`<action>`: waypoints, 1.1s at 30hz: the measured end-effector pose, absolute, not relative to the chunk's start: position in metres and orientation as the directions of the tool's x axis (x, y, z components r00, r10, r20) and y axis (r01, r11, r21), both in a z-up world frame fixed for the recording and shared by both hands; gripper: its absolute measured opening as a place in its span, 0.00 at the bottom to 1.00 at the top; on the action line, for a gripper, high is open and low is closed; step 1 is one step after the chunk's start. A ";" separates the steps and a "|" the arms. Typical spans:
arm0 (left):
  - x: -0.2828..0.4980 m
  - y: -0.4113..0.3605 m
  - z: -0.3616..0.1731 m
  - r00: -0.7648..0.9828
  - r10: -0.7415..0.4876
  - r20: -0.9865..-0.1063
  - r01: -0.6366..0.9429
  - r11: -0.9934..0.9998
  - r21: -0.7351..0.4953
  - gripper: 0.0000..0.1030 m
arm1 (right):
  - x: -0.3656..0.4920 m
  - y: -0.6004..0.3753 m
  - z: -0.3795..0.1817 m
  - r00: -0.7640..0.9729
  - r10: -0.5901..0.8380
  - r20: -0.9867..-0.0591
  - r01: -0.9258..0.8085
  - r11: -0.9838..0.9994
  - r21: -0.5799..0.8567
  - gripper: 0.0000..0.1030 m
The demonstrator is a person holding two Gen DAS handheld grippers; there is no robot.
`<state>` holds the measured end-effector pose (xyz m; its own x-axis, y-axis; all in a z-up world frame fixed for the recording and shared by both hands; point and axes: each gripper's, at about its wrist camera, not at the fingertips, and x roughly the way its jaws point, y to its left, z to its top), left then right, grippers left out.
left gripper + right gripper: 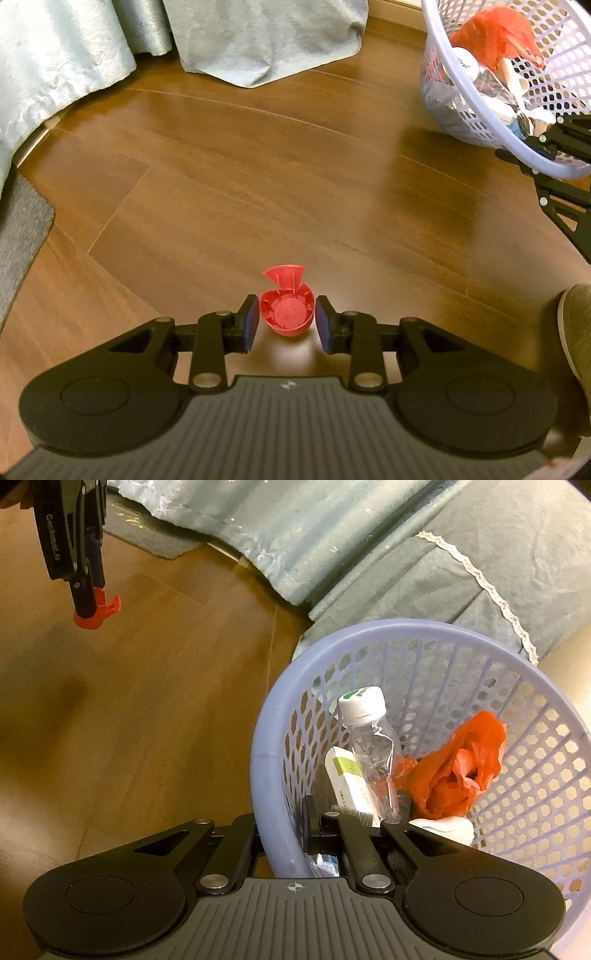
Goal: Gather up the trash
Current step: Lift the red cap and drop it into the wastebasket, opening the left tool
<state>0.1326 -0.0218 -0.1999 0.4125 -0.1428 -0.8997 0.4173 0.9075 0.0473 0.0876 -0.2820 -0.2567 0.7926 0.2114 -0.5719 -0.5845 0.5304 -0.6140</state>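
Observation:
A red plastic cap piece (286, 314) with a torn flap sits between the blue pads of my left gripper (285, 325), which is shut on it. In the right wrist view the left gripper (88, 609) holds this red piece (107, 609) above the wooden floor. My right gripper (282, 830) is shut on the rim of a tilted lavender mesh basket (424, 627). The basket (439, 99) shows at the upper right of the left wrist view. Inside lie a clear bottle (369, 738), a red plastic bag (454, 775) and a white-green box (347, 775).
A teal bed cover (258, 37) hangs to the floor at the far side, close behind the basket. A grey rug (18, 229) lies at the left edge. A person's slippered foot (576, 332) stands at the right. Bare wooden floor (277, 166) stretches between them.

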 end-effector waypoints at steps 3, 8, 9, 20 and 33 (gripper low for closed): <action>0.129 -0.018 -0.199 0.412 -0.141 -0.900 0.408 0.912 0.044 0.27 | 0.087 -0.277 -0.253 0.780 0.231 -0.582 -0.604 0.522 -0.602 0.02; 0.123 -0.011 -0.195 0.413 -0.134 -0.901 0.390 0.920 0.042 0.27 | 0.086 -0.267 -0.243 0.756 0.275 -0.594 -0.639 0.509 -0.577 0.02; 0.123 -0.009 -0.194 0.413 -0.132 -0.901 0.387 0.921 0.042 0.27 | 0.086 -0.265 -0.241 0.750 0.282 -0.598 -0.645 0.509 -0.569 0.02; 0.111 0.010 -0.173 0.424 -0.119 -0.898 0.357 0.933 0.045 0.27 | 0.072 -0.238 -0.217 0.665 0.430 -0.611 -0.745 0.431 -0.509 0.00; 0.097 0.027 -0.106 0.479 -0.163 -0.862 0.349 0.937 0.017 0.27 | 0.041 -0.206 -0.191 0.471 0.622 -0.626 -0.880 0.287 -0.378 0.00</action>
